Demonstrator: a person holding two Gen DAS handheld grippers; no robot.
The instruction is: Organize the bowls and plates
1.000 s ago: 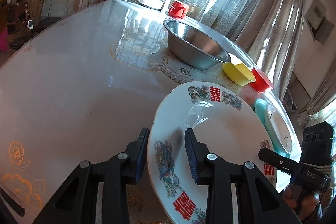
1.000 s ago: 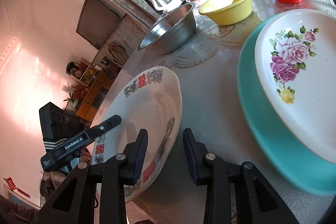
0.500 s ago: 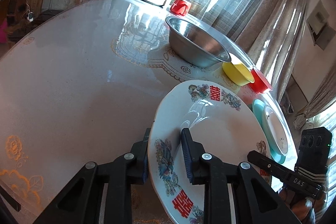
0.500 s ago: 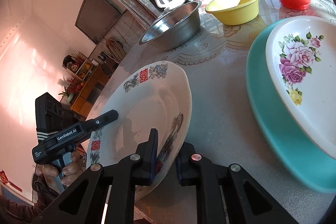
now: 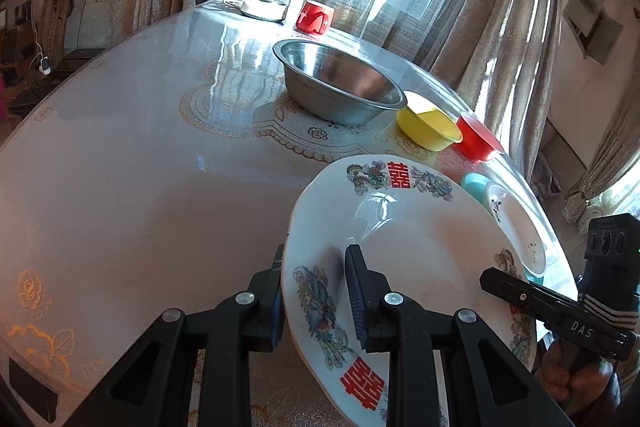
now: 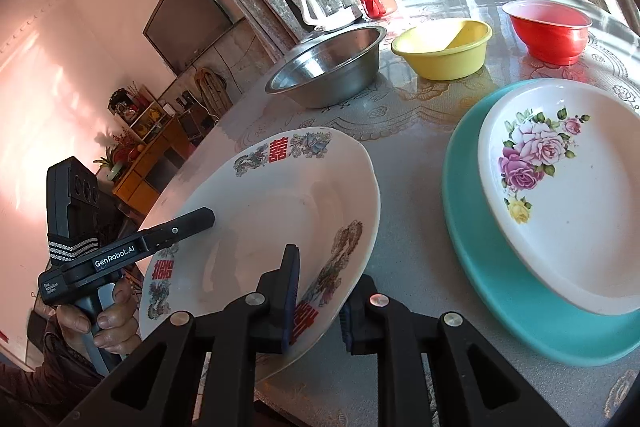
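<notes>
On the round table [image 5: 120,187], near its front edge, the white oval plate with red double-happiness characters [image 5: 420,239] was pinched at two opposite rims: the left gripper [image 5: 316,291] had just closed its jaws over the rim on one side, and the right gripper [image 6: 320,299] had just closed likewise on the opposite rim, each with one pad above and one below the porcelain. Just beside it sat the rose-patterned plate [image 6: 560,195] nested on the teal plate [image 6: 480,267], probably the stack this one was meant to join. Doing this lift well seemed to call for raising both hands together and level, since glazed rims could slip from narrow pads if one side led. Behind stood the steel bowl [image 5: 340,87], yellow bowl [image 5: 428,125] and red bowl [image 5: 478,143], well clear of the path.
</notes>
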